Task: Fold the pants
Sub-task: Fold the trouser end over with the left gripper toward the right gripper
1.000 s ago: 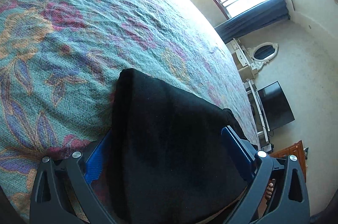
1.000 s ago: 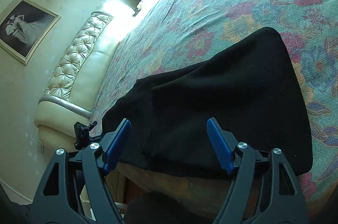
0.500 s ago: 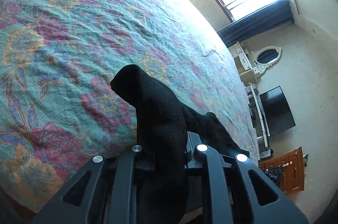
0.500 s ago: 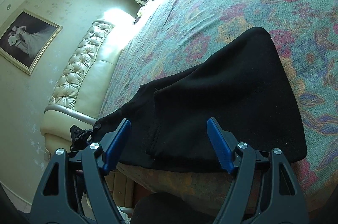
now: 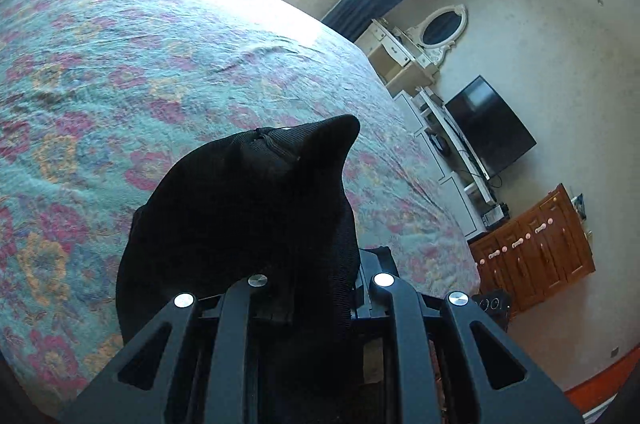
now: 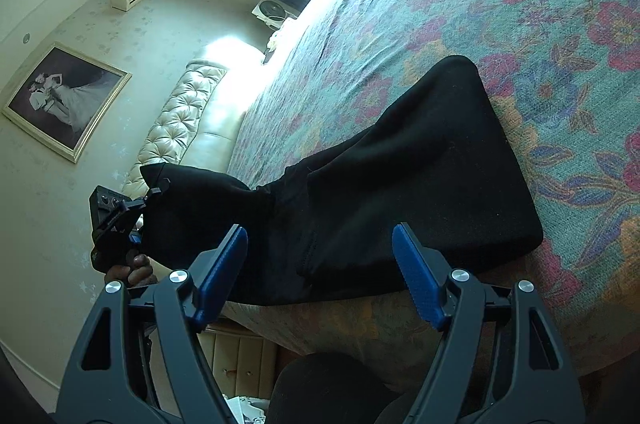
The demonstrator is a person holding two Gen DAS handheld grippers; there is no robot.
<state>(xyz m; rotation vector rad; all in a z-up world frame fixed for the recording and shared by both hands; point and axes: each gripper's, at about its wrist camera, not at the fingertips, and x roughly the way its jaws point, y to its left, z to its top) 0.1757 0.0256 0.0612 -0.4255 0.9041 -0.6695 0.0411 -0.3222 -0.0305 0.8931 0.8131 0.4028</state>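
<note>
Black pants [image 6: 420, 192] lie folded near the front edge of a bed with a floral bedspread [image 6: 520, 4]. My left gripper [image 5: 316, 288] is shut on one end of the pants [image 5: 248, 208], and the cloth bunches up over its jaws and hides the pads. In the right wrist view that left gripper [image 6: 140, 224] holds the raised end off the bed's left side, a hand under it. My right gripper [image 6: 320, 264] stands open just before the pants' near edge, its blue pads [image 6: 416, 276] apart and touching nothing.
A tufted cream headboard [image 6: 176, 128] stands at the left and a framed picture [image 6: 64, 100] hangs on the wall. Across the room are a white vanity with oval mirror [image 5: 440, 28], a dark TV [image 5: 488, 128] and a wooden cabinet [image 5: 536, 244].
My left gripper closed on the pants' end and lifted it up and away from the bed, so the cloth now hangs bunched. The right gripper drifted slightly and stayed open.
</note>
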